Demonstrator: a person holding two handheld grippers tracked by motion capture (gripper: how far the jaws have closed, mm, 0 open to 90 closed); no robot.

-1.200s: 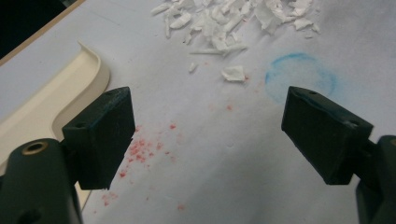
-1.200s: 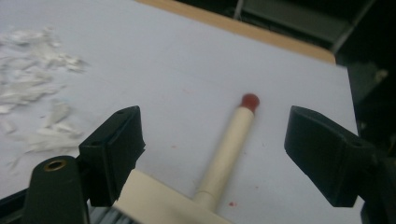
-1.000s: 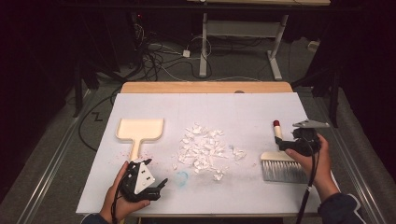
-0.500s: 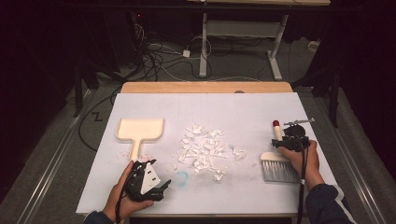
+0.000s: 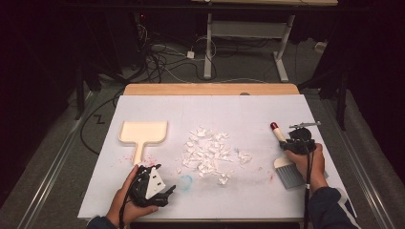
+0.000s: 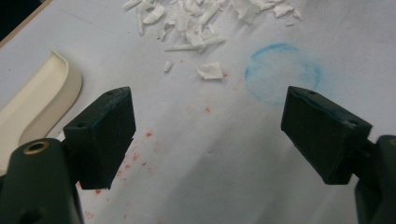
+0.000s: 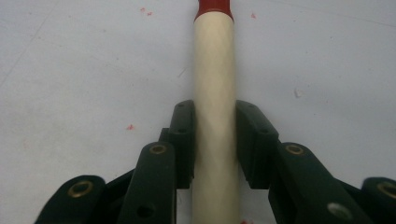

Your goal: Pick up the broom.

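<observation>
One brush, one dustpan, one pile of paper scraps mid-tabletop. Brush bristles were partly hidden by my right hand. Right gripper had just closed, fingers clamped on the brush handle. Left gripper rested low near the dustpan, fingers apart, holding nothing.

The brush is a little hand broom with a cream-coloured round handle capped in red at the far tip and a flat fan of grey bristles at the near end. It's lying flat on the right side of the white worktop, handle pointing away, well apart from the heap of white scraps, with the handle pinched in the right tongs.
</observation>
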